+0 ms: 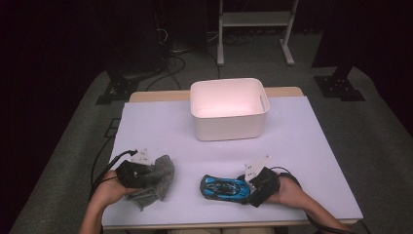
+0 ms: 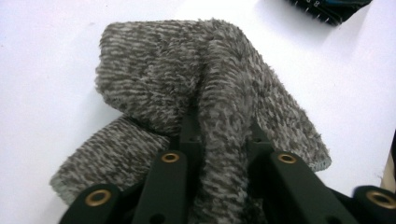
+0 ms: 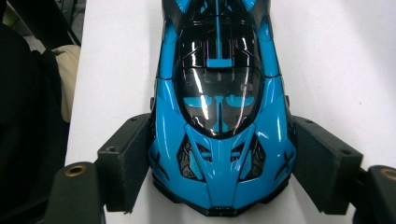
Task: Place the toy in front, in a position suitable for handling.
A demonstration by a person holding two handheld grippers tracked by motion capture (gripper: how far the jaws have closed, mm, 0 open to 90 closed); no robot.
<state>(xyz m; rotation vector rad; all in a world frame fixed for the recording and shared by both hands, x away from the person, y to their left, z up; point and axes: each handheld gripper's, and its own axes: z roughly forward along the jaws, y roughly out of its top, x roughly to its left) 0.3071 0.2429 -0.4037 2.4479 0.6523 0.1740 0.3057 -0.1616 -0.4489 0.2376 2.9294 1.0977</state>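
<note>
A grey fuzzy knit cloth (image 1: pixel 163 181) lies bunched at the table's front left. My left gripper (image 1: pixel 146 175) is shut on a raised fold of it. In the left gripper view the two black jaws pinch that fold of the cloth (image 2: pixel 154 79), and the left gripper (image 2: pixel 222 126) has its fingertips buried in the pile. A blue and black toy car (image 1: pixel 221 186) sits at the front right of centre. My right gripper (image 1: pixel 243 187) holds one end of it. In the right gripper view the pads press both flanks of the car (image 3: pixel 217 70), with the right gripper (image 3: pixel 222 135) astride it.
A white plastic bin (image 1: pixel 229 124) stands open at the table's middle back, on the pale lilac table cover (image 1: pixel 160 126). Cables trail off the front left edge. A white stand's legs (image 1: pixel 253 29) rise on the floor behind the table.
</note>
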